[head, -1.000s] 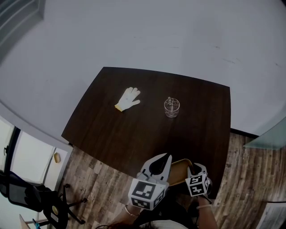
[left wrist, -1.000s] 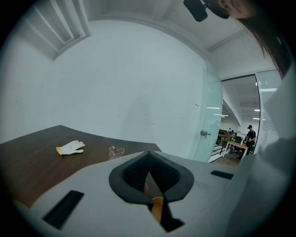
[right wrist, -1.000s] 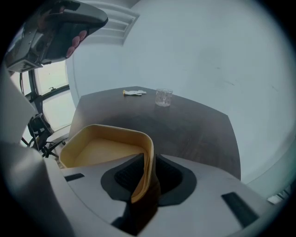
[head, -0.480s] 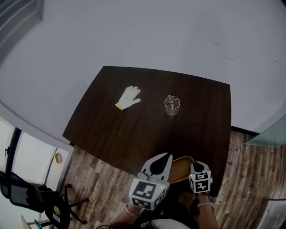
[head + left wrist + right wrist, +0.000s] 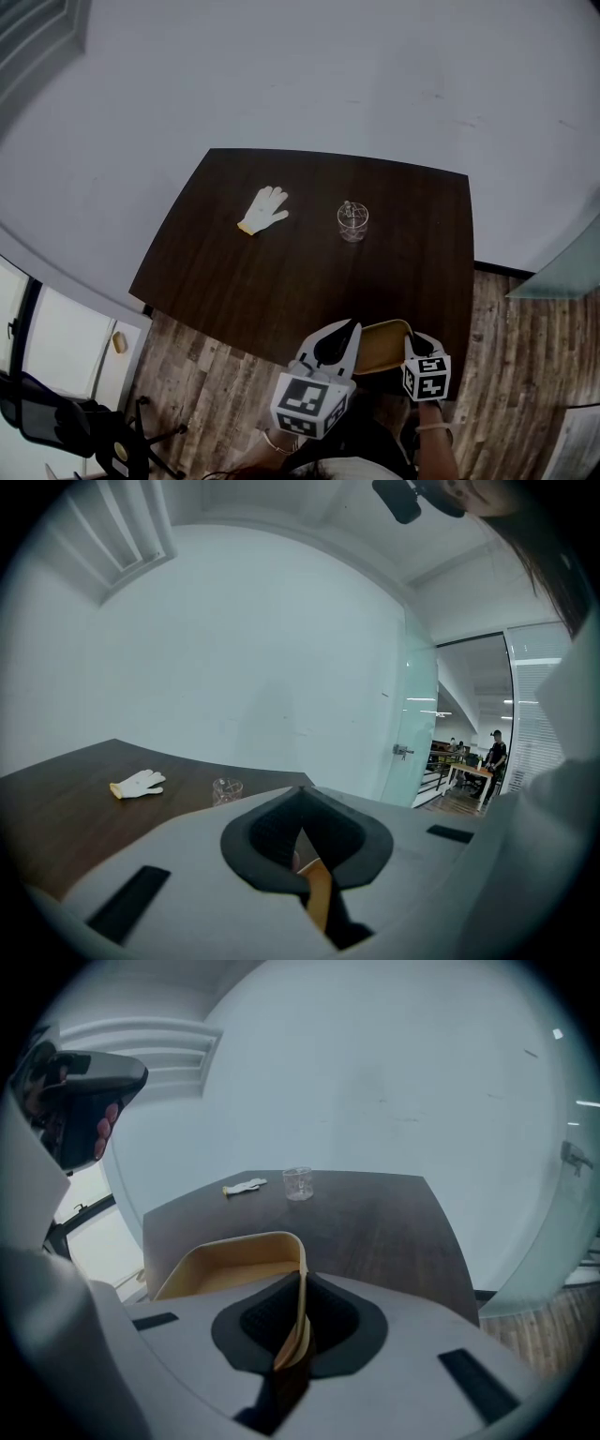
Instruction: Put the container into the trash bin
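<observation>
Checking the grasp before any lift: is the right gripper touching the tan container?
Touching. The right gripper view shows the right gripper with its closing jaws pinching an upright wall of the container, one jaw against each face.

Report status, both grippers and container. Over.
Right gripper jaws closing on container wall. Left gripper pinching its left edge. Trash bin not in view. Glove and glass far across table.
</observation>
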